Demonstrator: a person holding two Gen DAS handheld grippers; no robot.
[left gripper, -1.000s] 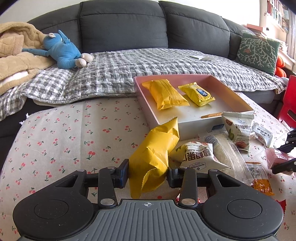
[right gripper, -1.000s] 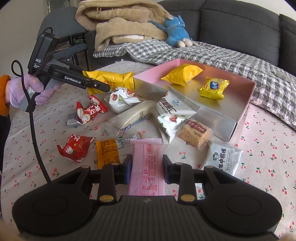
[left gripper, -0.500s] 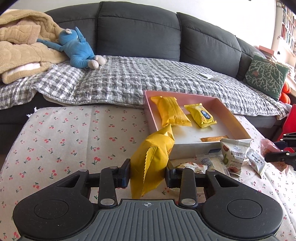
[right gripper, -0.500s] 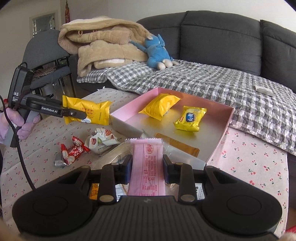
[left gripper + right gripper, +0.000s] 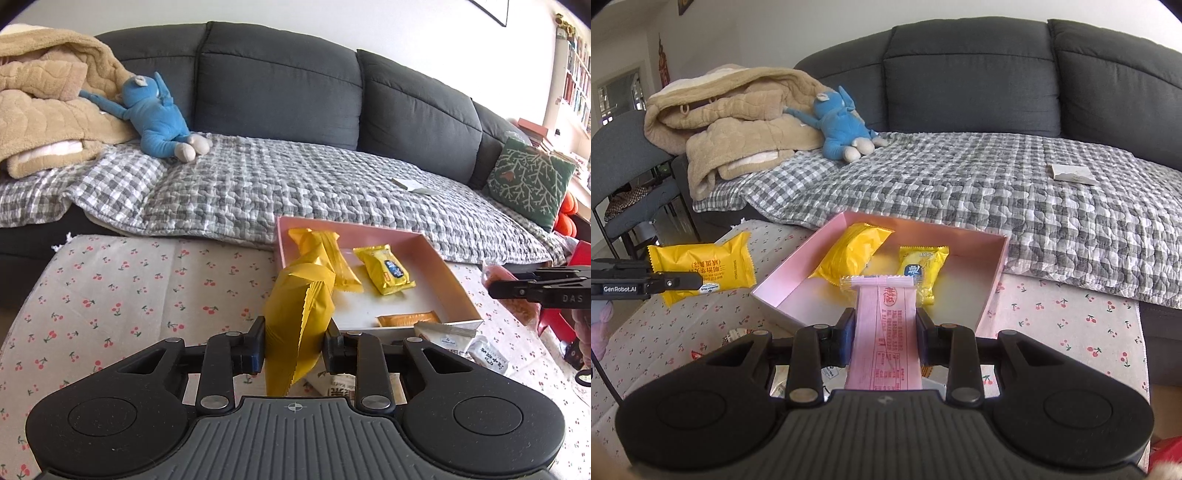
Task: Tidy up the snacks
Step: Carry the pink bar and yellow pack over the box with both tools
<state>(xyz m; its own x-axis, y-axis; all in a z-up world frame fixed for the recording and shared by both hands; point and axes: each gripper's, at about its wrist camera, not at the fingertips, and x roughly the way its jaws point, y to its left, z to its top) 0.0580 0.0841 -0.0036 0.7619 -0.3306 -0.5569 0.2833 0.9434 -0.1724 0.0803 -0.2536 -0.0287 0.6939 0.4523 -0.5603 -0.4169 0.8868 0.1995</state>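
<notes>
My left gripper (image 5: 295,343) has a yellow snack packet (image 5: 299,310) standing upright between its pads, lifted off the cherry-print table, and its jaws are closing on it. The right wrist view shows the same packet (image 5: 705,267) hanging left of the pink box (image 5: 995,280). My right gripper (image 5: 885,332) is shut on a flat pink snack packet (image 5: 886,314), held above the box's near edge. In the box (image 5: 450,273) lie a large yellow packet (image 5: 340,266), a small yellow packet (image 5: 386,271) and an orange bar (image 5: 408,318).
Loose snacks (image 5: 447,332) lie on the table in front of the box. Behind the table stands a dark sofa with a checked blanket (image 5: 295,184), a blue plush toy (image 5: 155,122), a beige throw (image 5: 738,118) and a green cushion (image 5: 528,181). A chair (image 5: 624,177) stands at far left.
Both grippers have risen with their packets. The left jaws have narrowed on the yellow packet. The right gripper has moved over toward the pink box, leaving the loose snacks below.
</notes>
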